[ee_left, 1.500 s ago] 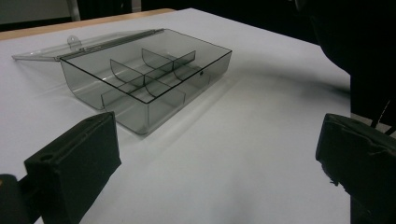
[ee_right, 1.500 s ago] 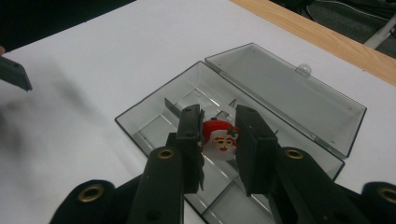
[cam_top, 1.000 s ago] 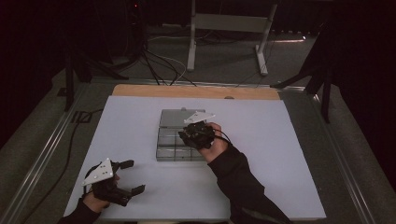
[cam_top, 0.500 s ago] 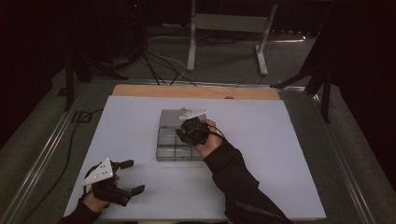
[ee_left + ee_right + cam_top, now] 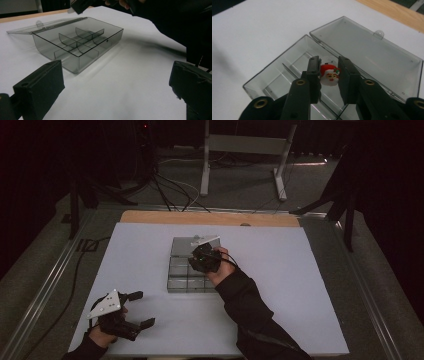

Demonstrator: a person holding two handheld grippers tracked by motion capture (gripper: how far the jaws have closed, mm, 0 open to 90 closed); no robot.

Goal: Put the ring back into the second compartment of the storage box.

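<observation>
Right claw (image 5: 329, 75) farther forward, gripping Santa charm (image 5: 329, 74).

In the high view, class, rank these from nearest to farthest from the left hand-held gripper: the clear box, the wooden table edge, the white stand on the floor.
1. Clear box, mid-table, up and right of the left hand-held gripper.
2. Wooden table edge, along the far side.
3. White stand, on the floor beyond the table.

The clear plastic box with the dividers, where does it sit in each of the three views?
High view: the box lies mid-table under the right gripper.
Left gripper view: upper left, beyond the jaws.
Right gripper view: centre, behind the jaws.
Shared landmark: its open lid, lying flat beside it.
</observation>
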